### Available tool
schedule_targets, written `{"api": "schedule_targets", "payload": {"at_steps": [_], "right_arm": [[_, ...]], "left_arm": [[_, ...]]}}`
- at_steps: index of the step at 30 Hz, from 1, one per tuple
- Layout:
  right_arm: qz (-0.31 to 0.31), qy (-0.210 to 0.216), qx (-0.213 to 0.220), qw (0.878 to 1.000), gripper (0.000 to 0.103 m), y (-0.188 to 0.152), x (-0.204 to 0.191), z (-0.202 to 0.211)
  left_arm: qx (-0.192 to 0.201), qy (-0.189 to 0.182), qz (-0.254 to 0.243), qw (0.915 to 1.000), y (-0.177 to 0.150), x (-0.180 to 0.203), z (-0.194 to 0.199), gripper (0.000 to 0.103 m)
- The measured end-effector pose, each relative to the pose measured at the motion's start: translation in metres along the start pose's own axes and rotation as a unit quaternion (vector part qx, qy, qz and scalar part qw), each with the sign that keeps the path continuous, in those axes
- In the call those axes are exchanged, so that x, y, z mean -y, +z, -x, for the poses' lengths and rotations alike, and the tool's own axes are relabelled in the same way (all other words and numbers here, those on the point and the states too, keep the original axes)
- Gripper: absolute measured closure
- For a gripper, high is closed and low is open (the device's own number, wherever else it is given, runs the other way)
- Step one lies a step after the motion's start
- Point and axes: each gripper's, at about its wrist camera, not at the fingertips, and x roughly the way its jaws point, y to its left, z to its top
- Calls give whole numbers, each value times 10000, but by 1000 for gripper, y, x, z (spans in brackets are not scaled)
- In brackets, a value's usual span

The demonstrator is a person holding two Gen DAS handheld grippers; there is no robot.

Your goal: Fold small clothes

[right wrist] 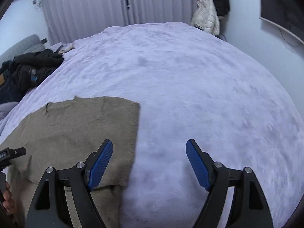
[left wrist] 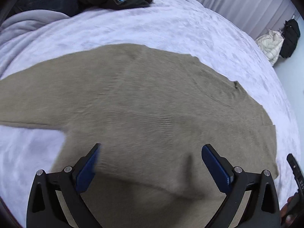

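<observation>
- A tan top (left wrist: 152, 104) is laid flat on the lavender blanket (left wrist: 171, 28) covering the bed; one sleeve is spread out to the left in the left wrist view.
- The left gripper (left wrist: 151, 148) is held over the garment's near part, fingers spread wide, nothing clamped.
- The right gripper (right wrist: 149, 144) is positioned over the top's side edge (right wrist: 135, 133), fingers wide apart, nothing held; one blue pad (right wrist: 99, 164) is seen above the cloth, the other above bare blanket.
- Dark clothes (right wrist: 32, 66) are piled at the bed's far corner.
</observation>
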Motion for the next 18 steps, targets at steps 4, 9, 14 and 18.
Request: {"api": "schedule_targets", "payload": {"at_steps": [4, 9, 14, 18], "right_arm": [[1008, 502, -200, 9934, 21, 2, -80, -20], [1127, -14, -982, 9888, 15, -6, -108, -90], [406, 73, -701, 9967, 13, -8, -87, -79], [812, -160, -424, 9957, 10, -20, -101, -79]], "left_arm": [[362, 459, -53, 9983, 0, -5, 24, 1], [425, -293, -478, 9975, -2, 18, 33, 1], [-50, -777, -1162, 9902, -2, 78, -13, 1], [-228, -238, -1462, 9887, -17, 82, -46, 1]]}}
